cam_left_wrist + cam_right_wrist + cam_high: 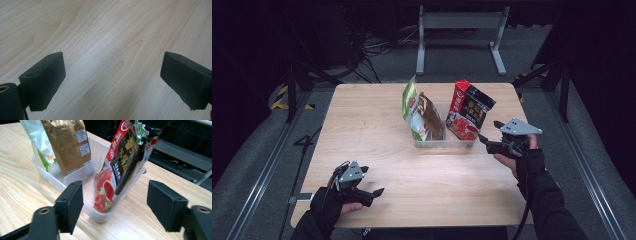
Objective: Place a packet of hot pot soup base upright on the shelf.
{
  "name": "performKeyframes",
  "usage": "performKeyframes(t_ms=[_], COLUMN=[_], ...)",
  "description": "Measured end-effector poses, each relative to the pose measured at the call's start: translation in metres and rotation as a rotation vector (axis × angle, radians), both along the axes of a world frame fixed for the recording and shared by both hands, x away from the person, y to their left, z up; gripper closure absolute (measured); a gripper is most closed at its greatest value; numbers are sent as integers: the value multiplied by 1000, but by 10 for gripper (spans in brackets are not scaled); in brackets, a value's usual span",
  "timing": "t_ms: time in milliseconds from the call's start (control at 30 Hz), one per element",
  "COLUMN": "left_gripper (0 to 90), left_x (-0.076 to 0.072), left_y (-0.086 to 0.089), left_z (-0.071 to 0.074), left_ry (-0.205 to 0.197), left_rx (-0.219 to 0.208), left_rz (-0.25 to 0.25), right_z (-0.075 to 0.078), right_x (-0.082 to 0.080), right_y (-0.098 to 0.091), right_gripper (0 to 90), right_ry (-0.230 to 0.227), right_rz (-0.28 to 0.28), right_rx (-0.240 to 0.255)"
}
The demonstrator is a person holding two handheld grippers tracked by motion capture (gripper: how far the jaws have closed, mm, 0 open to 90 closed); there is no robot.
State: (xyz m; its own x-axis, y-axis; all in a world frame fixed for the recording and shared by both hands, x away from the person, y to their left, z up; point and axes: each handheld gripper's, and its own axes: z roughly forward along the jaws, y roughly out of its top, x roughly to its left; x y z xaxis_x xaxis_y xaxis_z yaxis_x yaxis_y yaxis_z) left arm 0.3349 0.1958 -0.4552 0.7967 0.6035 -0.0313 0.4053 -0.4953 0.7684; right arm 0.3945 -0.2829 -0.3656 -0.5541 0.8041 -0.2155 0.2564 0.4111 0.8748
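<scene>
With the red-and-black foil snack bag (120,167) leaning upright at the right end of the clear plastic bin (75,176) mid-desk, the empty right gripper (115,205), jaws spread, seems poised to grasp it, while the left gripper (112,82) idles agape near the front edge.

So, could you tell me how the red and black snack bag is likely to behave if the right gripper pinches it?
The red and black bag looks like thin crinkly film, so it would probably buckle. It stands tilted in the clear bin, so a nudge may tip it. Its glossy surface could slip.
</scene>
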Motion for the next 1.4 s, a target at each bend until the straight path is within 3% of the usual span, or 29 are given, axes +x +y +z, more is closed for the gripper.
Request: performKeyframes(t_ms=[500, 1033, 1400], left_gripper=[70, 71, 73], left_x=[0, 0, -1], left_y=[-2, -2, -3], left_z=[0, 0, 0], left_ry=[-2, -7, -5], left_rx=[6, 13, 15], left_rz=[-1, 0, 0], right_z=[-7, -26, -41], right_x=[-21, -44, -60], right_y=[-7, -19, -32], right_gripper=[231, 199, 184], right_ry=[18, -1, 29], right_rz=[46, 65, 75], right_rx=[-114, -90, -96])
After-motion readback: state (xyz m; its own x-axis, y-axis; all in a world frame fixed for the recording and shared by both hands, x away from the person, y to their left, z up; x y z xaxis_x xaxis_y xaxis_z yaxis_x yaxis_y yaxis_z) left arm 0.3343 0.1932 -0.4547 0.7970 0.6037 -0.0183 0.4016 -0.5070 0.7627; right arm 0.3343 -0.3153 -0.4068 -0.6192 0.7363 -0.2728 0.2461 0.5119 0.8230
